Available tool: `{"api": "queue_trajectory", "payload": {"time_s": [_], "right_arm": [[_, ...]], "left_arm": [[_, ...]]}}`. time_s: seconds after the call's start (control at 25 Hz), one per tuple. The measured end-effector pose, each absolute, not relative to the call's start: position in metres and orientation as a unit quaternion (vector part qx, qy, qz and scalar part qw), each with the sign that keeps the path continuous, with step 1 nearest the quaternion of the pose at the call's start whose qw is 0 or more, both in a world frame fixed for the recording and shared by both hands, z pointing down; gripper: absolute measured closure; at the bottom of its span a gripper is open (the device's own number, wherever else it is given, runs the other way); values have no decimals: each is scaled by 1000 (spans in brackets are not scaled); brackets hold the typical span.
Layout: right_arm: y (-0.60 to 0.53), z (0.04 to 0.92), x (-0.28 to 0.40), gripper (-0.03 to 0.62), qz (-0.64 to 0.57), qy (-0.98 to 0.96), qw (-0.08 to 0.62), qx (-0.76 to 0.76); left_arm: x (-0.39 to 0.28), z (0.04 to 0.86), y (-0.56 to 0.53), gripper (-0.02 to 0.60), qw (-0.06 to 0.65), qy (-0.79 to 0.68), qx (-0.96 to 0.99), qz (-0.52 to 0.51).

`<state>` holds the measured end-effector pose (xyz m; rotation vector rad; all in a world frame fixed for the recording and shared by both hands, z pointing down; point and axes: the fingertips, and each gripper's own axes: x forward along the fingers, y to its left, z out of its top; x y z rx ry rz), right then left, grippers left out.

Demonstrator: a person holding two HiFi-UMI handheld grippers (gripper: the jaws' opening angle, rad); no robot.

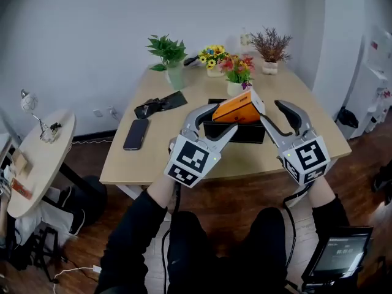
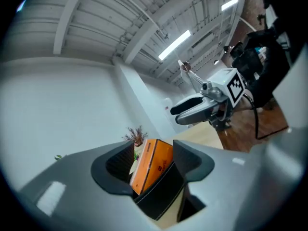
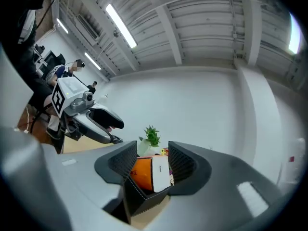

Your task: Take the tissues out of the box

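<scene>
**Both claws clamped on the orange tissue pack, half out of its box**

The left gripper [image 1: 224,119] and right gripper [image 1: 271,111] each clench one end of the tissue pack [image 1: 239,110]. In the left gripper view the orange pack fills the gap between the ribbed pads [image 2: 117,162]. In the right gripper view its white end sits squeezed between the pads [image 3: 180,163].

The person sits with both arms reaching over the near edge of the wooden table [image 1: 153,158], the biggest thing in the head view. To its left, apart from it, stands a round side table [image 1: 46,158] with small clutter.

Along the wooden table's far edge runs a row of pots: a green plant [image 1: 167,57], yellow flowers [image 1: 214,58], pink and red flowers [image 1: 237,71] and a dry brown sprig [image 1: 270,46].

Near the front middle lies the black box [image 1: 242,135], open at the top. The pack rises out of it on a slant, white end high toward the right gripper, lower end inside the box.

Left of the box lie a dark pouch [image 1: 160,105] and a phone [image 1: 136,134].
</scene>
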<state>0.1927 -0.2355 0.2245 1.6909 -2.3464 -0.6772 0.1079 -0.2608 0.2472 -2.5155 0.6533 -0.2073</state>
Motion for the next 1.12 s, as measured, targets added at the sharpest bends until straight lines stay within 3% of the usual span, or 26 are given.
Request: {"api": "queue_trajectory", "payload": {"time_s": [0.28,0.48,0.6,0.64,0.72,1.12], "right_arm": [[-312,270,200,295,-143,-826,215,501],[-329,299,205,317,-84,-838,245,480],[-328,301,204,375,-102,-833,243,486],[-328,301,203,385,-105,-832,244,487],[-328,299,204,399,-108,-830,249,487],[-320,275,199,427,-159,-810,248,506]], "left_arm": [[134,297,-331,274,259,146,-924,-242],[143,306,-360,268,168,125,-943,-260],[147,314,-361,334,126,120,-948,-265],[149,316,-357,388,123,115,-948,-269],[150,316,-354,422,132,112,-944,-281],[149,296,-345,471,185,138,-936,-268]]}}
